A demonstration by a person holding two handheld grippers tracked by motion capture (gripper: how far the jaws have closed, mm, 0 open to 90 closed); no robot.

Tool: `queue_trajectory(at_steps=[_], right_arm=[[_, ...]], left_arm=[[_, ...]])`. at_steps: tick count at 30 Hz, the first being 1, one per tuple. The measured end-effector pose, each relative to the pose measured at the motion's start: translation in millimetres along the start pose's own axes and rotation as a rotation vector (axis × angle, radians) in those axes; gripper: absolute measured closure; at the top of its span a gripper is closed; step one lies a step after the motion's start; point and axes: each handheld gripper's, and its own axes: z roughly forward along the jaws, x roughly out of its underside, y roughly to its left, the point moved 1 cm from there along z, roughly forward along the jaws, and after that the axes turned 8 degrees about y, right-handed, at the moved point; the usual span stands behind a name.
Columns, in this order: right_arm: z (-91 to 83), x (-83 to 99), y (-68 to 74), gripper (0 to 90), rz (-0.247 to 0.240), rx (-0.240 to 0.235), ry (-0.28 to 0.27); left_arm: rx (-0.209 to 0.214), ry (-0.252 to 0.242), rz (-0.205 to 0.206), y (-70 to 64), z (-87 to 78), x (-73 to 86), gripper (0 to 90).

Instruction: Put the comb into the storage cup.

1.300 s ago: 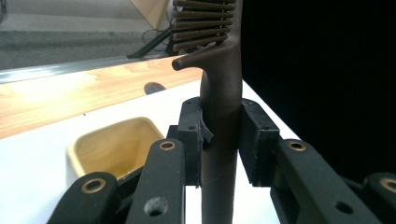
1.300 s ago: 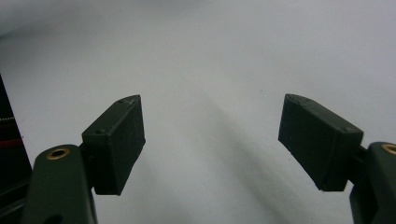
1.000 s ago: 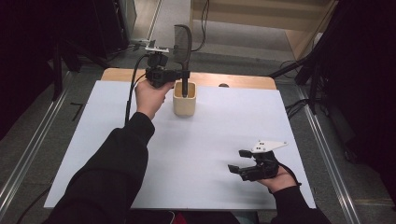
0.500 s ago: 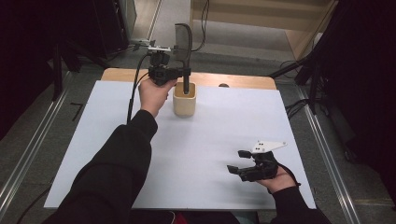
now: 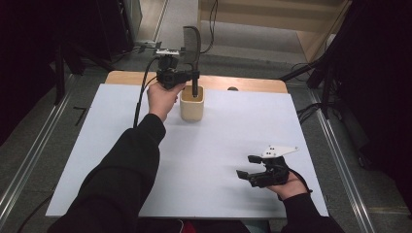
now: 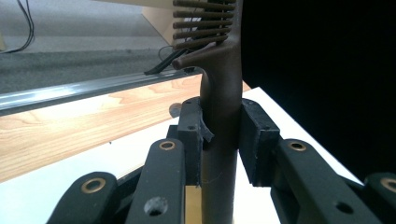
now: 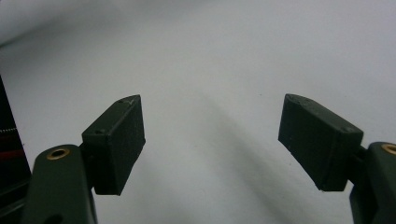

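From the high view, a person's left hand reaches to the far side of a white table, where the left gripper clamps the handle of a dark comb. The comb stands upright, teeth end up, its handle running down into a small beige cup that sits near the table's far edge, just in front of a strip of bare wood. At the near right, the right hand rests the right gripper low over the bare tabletop, well apart from the cup, jaws spread and pointing left.

In the left gripper view, the two black pads press against either side of the comb's brown handle, gripping it just below the toothed head. A sliver of the cup's rim shows beneath the jaws, and the wooden strip lies beyond.

In the right gripper view, the right gripper is wide open, its pads far apart with nothing between them, above the plain white table.
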Motion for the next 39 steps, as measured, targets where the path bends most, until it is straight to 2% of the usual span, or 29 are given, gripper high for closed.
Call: queue_trajectory(at_steps=[3, 6, 10, 17, 24, 27, 29, 39], right_arm=[[-0.1, 0.3, 0.2, 21.1, 0.0, -0.001, 0.002], [0.0, 0.2, 0.4, 21.1, 0.001, -0.003, 0.002], [0.4, -0.2, 0.6, 21.0, -0.002, -0.008, 0.001], [-0.4, -0.2, -0.1, 21.0, -0.004, -0.005, -0.003], [-0.3, -0.4, 0.1, 21.1, -0.007, -0.009, -0.006], [-0.7, -0.2, 0.1, 21.1, -0.006, -0.009, -0.007], [-0.8, -0.3, 0.2, 21.1, -0.005, -0.011, -0.008], [-0.4, -0.9, 0.5, 21.1, -0.012, -0.018, -0.012]], left_arm=[[-0.019, 0.015, 0.01, 2.8, 2.6, 1.7, 72.6], [-0.019, 0.02, 0.004, 5.1, 4.0, 2.7, 72.6], [-0.023, 0.015, 0.028, 6.5, 7.5, 3.8, 72.6], [-0.033, 0.041, 0.034, 9.7, 13.2, 7.3, 72.6], [-0.039, 0.046, 0.032, 13.0, 16.6, 13.9, 72.5], [-0.033, 0.043, 0.027, 15.2, 18.2, 17.3, 72.5], [-0.036, 0.049, 0.047, 15.8, 19.4, 18.9, 72.5], [-0.029, 0.067, 0.041, 18.5, 25.4, 28.1, 72.5]])
